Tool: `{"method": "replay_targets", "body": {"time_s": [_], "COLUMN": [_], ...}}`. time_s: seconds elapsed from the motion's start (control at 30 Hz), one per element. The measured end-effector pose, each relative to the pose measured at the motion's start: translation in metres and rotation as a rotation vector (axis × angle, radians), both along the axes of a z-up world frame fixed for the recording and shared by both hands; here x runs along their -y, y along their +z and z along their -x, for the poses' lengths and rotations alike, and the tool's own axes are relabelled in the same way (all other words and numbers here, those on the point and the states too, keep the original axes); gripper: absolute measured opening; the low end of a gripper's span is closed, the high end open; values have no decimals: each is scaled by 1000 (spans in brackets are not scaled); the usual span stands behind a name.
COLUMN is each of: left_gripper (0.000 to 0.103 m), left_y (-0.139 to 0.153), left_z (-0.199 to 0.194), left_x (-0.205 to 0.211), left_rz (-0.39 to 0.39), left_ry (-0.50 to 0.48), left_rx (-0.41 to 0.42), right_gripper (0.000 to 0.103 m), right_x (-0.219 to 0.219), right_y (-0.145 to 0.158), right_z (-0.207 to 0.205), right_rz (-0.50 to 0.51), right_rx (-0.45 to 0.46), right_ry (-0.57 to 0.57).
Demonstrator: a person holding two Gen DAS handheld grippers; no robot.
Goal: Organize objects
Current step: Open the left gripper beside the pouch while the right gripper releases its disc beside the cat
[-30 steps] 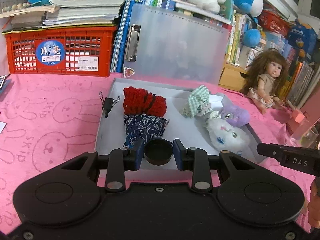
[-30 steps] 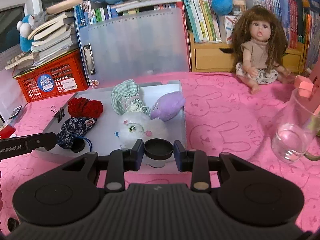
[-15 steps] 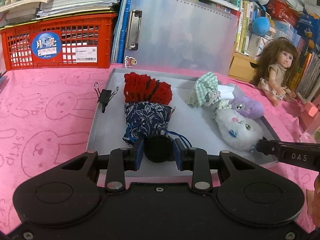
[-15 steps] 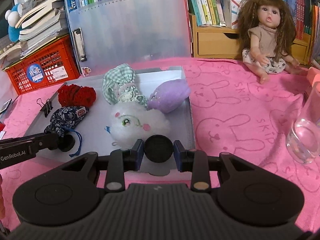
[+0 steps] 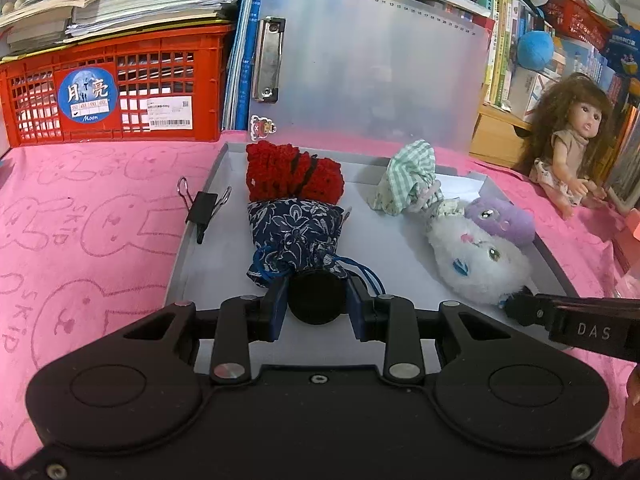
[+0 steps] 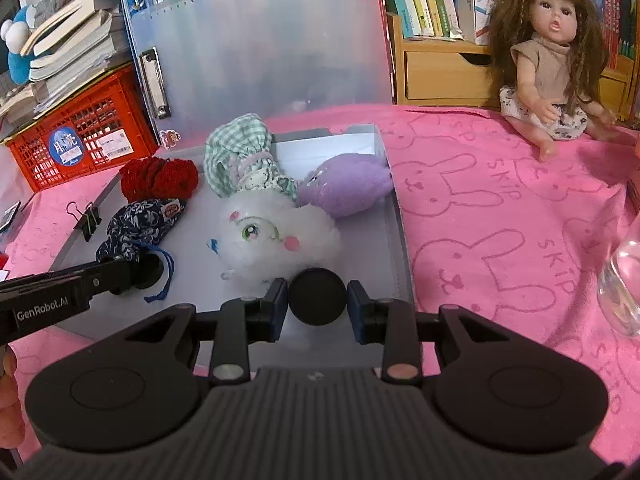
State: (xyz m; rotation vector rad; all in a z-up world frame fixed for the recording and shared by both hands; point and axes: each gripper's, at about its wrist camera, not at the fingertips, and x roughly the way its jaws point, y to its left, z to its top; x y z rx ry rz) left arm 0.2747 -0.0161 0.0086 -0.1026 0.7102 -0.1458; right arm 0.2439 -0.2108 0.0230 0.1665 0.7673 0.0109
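Observation:
My left gripper (image 5: 316,294) is shut on a small black round lid (image 5: 316,306), low over the near part of the grey tray (image 5: 204,276), right at the drawstring end of the blue floral pouch (image 5: 296,236). My right gripper (image 6: 317,294) is shut on another black round lid (image 6: 317,306) just in front of the white plush (image 6: 276,236), near the tray's front right corner (image 6: 400,264). Also lying in the tray are a red knitted pouch (image 5: 294,172), a green checked pouch (image 5: 408,178) and a purple plush (image 5: 500,220).
A black binder clip (image 5: 204,206) sits on the tray's left rim. The frosted clipboard lid (image 5: 372,68) stands behind the tray, with a red crate (image 5: 116,88) to its left. A doll (image 6: 552,60) sits at the back right, a clear glass (image 6: 624,284) at the right edge.
Both grippers have come forward and down towards the tray, each still holding its black lid. The pouches and plush toys look nearer and have not moved.

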Motion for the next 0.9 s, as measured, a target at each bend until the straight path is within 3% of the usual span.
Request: {"method": "replay_targets", "body": {"time_s": [0.4, 0.5, 0.63, 0.9], "left_gripper": [30, 30, 40, 52], "left_y": [0, 2, 11, 35], "left_z": [-7, -6, -1, 22], "left_x": [8, 7, 8, 4], "left_rz": [-14, -8, -7, -20], "left_ry": [2, 2, -6, -38], "left_rx": [-6, -11, -1, 32], "right_gripper": [41, 55, 66, 77], "right_x": [2, 3, 2, 1], "right_y": [-4, -2, 5, 27], "right_z": [-6, -5, 0, 19], "right_rz": [17, 18, 20, 14], "right_rx": [-9, -4, 17, 83], "right_ry": [11, 2, 6, 25]}}
